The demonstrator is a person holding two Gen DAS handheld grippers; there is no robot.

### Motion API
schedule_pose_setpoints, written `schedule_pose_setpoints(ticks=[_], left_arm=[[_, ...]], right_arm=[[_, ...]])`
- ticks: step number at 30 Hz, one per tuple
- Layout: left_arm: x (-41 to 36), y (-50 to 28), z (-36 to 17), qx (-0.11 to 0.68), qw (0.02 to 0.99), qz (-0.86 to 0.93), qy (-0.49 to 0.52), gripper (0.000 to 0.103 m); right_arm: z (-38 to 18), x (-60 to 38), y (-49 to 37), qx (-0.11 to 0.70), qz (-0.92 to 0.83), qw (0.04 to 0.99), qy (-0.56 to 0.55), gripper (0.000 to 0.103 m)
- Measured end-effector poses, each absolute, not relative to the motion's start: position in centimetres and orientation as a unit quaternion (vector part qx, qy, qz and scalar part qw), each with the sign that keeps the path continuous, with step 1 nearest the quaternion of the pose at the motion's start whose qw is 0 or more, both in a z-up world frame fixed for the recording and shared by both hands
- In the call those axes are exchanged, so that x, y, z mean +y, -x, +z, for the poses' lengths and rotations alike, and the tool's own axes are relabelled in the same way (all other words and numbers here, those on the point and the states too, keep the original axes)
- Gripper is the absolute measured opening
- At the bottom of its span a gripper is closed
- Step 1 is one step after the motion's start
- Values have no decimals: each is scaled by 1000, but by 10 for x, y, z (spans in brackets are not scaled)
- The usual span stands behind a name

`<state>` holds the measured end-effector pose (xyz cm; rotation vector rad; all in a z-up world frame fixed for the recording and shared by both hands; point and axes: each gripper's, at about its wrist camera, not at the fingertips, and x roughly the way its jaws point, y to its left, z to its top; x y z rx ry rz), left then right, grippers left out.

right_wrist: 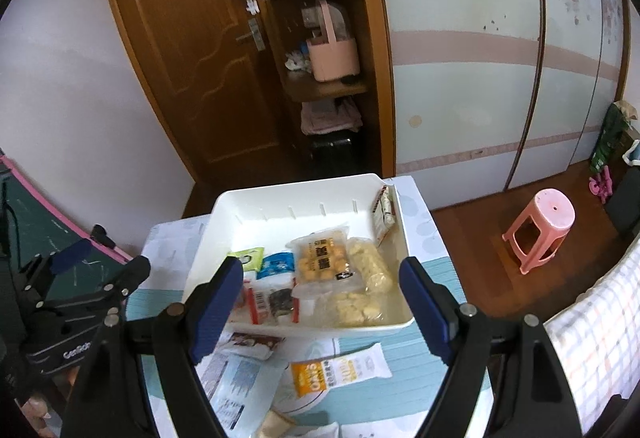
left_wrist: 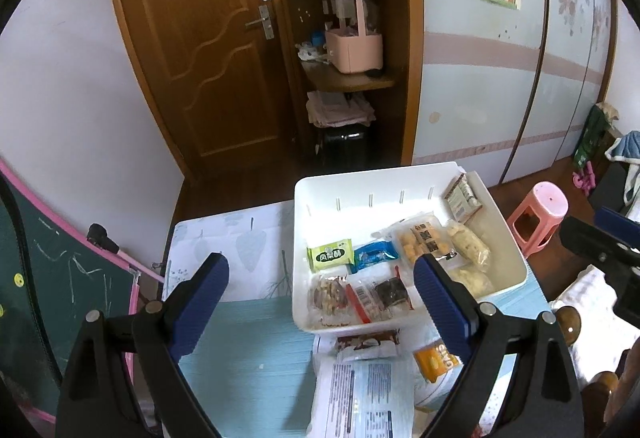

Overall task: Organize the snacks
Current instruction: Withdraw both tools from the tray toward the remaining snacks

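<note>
A white tray (left_wrist: 505,234) sits on the small table and holds several snack packets: a green one (left_wrist: 330,253), a blue one (left_wrist: 374,255) and a clear bag of yellow puffs (left_wrist: 420,238). The tray (right_wrist: 280,203) shows in the right wrist view too. On the table in front of it lie an orange-and-white oats packet (right_wrist: 338,372), a dark brown packet (right_wrist: 250,344) and a white printed bag (right_wrist: 230,386). My left gripper (left_wrist: 322,274) is open and empty, above the tray's near left corner. My right gripper (right_wrist: 320,280) is open and empty, above the tray's front edge.
The table (left_wrist: 240,350) has a pale blue mat. A pink stool (right_wrist: 540,228) stands on the floor to the right. A green chalkboard (left_wrist: 60,278) leans at the left. A wooden door, shelves and a wardrobe stand behind.
</note>
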<state>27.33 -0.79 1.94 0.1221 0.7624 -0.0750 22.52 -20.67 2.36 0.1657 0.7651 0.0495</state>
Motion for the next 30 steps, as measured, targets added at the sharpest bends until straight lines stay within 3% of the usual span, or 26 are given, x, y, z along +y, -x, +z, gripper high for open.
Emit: schedule_pose_setpoints(ticks=[18,30], left_arm=[[16,-185,38,302,950,-83,-14,93],[22,-158,5,341,934,-102,-16,93]], right_arm=[[39,-180,-126,307,88,946,-56,81],[14,-181,-79,293,96,950,-43,81]])
